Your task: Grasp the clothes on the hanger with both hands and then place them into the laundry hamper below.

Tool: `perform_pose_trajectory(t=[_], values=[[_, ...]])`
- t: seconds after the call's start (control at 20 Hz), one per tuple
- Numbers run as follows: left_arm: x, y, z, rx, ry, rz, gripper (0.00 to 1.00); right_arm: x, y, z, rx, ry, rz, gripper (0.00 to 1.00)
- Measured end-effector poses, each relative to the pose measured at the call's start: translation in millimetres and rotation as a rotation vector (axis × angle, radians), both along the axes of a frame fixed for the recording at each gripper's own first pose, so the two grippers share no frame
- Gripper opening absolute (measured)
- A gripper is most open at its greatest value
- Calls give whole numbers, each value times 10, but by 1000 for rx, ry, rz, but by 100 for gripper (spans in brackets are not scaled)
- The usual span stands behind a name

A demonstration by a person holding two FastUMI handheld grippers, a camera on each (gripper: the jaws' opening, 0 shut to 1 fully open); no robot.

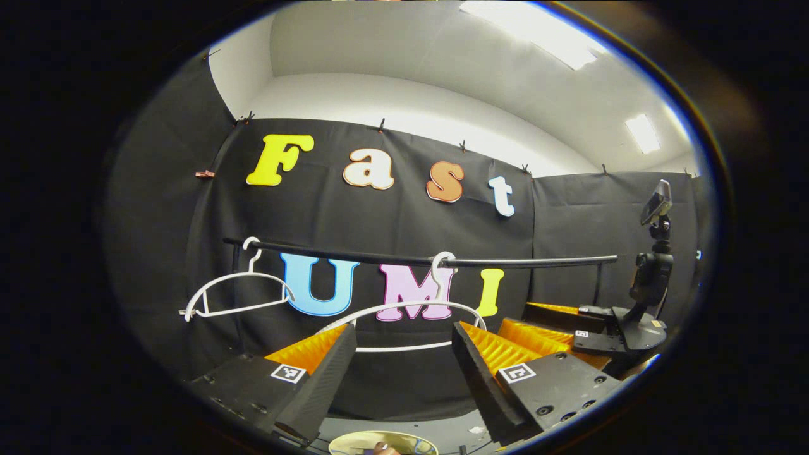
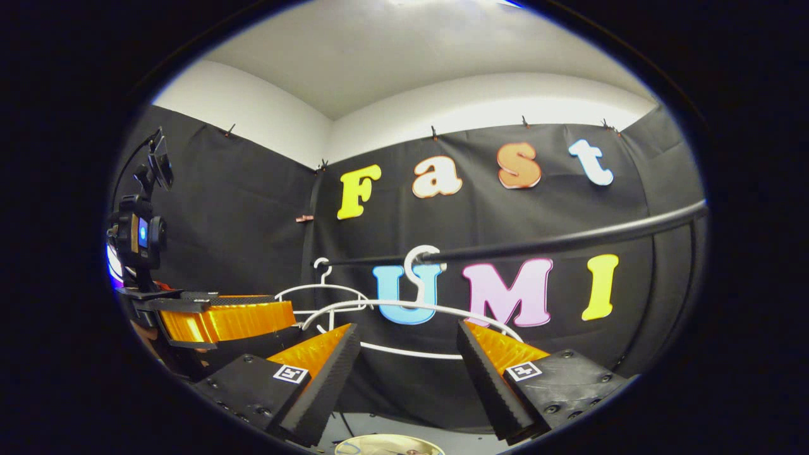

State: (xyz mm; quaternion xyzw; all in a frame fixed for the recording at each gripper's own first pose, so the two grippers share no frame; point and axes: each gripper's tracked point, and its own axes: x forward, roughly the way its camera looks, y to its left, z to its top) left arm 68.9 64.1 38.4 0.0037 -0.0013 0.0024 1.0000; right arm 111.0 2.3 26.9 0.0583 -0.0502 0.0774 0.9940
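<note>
Just a black rail (image 1: 442,260) running across the booth, ceiling light panels (image 1: 537,35) way above it, plus some camera on a stand (image 1: 654,265) near its right end.

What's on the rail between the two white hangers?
Nothing: the rail is bare between the far hanger and the near hanger, in the left gripper view.

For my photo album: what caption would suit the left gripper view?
Open left gripper faces two bare white hangers on a black rail; right gripper alongside.
</note>
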Motion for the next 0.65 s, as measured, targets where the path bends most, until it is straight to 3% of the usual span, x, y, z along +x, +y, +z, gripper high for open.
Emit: perform_pose_trajectory(t=[0.05, 0.15, 0.2, 0.65], values=[[-72, -19, 18, 9, -2, 3, 95, -48, -27, 67, -28, -28, -29, 94], [-201, -28, 52, 31, -5, 14, 95, -199, -40, 135, -72, -57, -81, 94], [-278, -61, 53, 24, -8, 9, 95, -271, -6, 140, -72, -56, -96, 100], [-637, -7, 204, 17, -52, -29, 95, -604, 85, 178, -21, -30, -164, 98]])
